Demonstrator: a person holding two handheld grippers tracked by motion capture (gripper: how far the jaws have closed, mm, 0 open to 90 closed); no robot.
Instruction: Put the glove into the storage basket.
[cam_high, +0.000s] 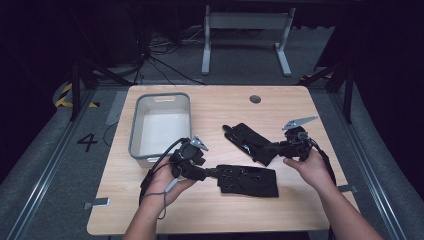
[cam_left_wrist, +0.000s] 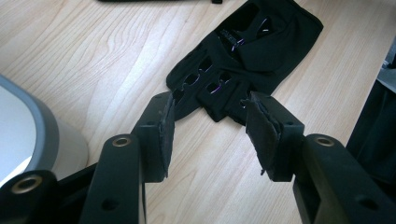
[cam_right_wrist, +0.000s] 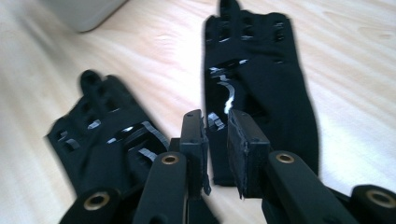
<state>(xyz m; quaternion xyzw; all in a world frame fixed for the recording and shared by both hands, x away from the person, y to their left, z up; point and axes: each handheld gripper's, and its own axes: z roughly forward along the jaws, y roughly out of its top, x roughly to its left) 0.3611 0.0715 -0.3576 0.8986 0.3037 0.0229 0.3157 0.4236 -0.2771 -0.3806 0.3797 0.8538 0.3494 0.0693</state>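
Closing in on two black gloves mid-counter | left tool (cam_left_wrist: 210, 128) wide open, empty, at near glove (cam_high: 248, 179) finger end | right tool (cam_right_wrist: 215, 140) narrowly open over far glove (cam_high: 248, 142) cuff | bite fabric deep, lift toward bin (cam_high: 136, 131) at 10 o'clock

A light wooden table (cam_high: 300, 105) stands on grey carpet (cam_high: 40, 150) marked "4" (cam_high: 87, 142); beyond it, a white desk frame (cam_high: 245, 37), tangled cables (cam_high: 155, 55), and darkness.
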